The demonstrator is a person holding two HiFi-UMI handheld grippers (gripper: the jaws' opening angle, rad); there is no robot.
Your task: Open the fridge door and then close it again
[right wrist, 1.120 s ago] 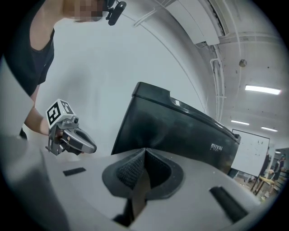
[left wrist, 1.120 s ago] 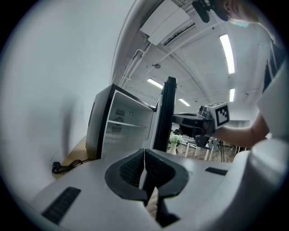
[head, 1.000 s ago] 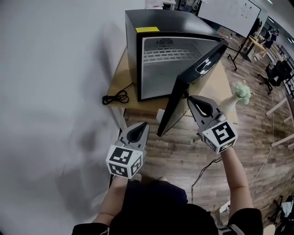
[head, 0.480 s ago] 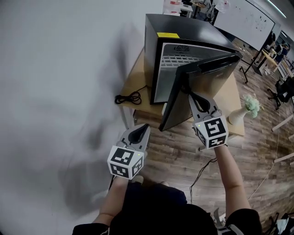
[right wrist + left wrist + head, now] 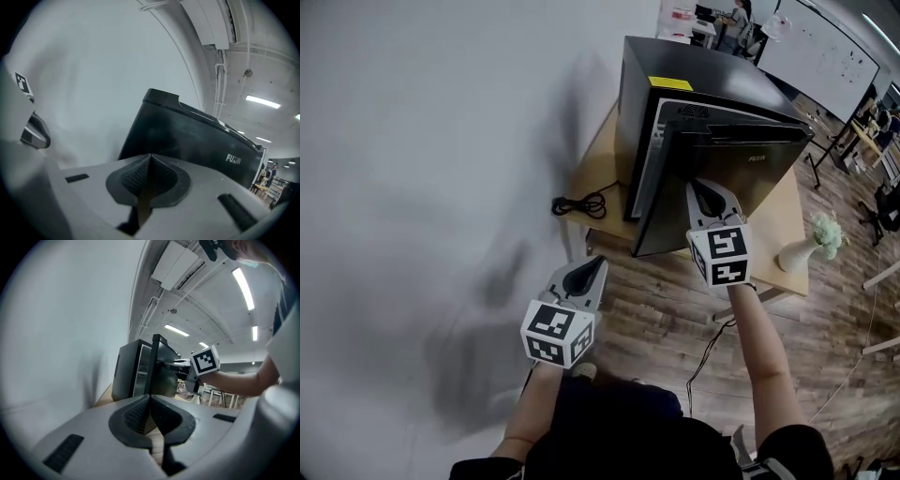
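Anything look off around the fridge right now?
Only the fridge door: it stands ajar, a gap along its left edge, the shut right claw at its front. Nothing looks spilled or damaged.

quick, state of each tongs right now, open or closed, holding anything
Left tongs: closed, empty.
Right tongs: closed, empty, tips by the fridge door.
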